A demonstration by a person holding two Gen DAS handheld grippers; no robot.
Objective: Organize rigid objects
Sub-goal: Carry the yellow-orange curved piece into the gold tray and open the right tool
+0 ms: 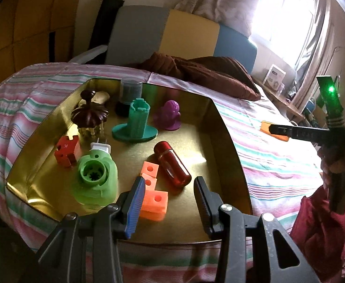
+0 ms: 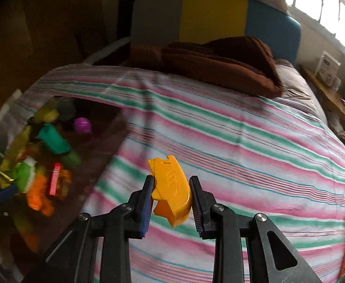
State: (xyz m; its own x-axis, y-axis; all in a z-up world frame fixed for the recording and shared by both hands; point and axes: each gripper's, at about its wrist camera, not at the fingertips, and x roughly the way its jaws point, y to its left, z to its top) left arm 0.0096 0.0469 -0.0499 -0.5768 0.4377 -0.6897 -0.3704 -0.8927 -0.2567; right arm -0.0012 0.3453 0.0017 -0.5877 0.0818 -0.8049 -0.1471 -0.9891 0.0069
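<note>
The right tongs (image 2: 171, 197) are clamped on a curved yellow-orange plastic piece (image 2: 170, 188), pads pressed against both its sides, and hold it in the air above the striped bedspread (image 2: 243, 146), to the right of the gold tray (image 1: 229, 127) that sits on the bed. I'd judge this the carrying step: the piece is picked up and has yet to join the others. The next move, I'd guess, calls for bringing it over the tray's right wall and finding a bare patch, perhaps right of the red capsule (image 1: 172, 164), before letting go. The left tongs (image 1: 170, 195) hang half open and empty over the tray's near edge, just above the orange blocks (image 1: 152, 194). Already in the tray are a green plug-in device (image 1: 94, 176), a teal stand (image 1: 137, 122), a purple figure (image 1: 168, 114) and a red notched block (image 1: 67, 151). From the right wrist the tray is dark and smeared, its contents mere coloured blobs. The piece's underside is hidden, and window glare washes out the bed's far right.
</note>
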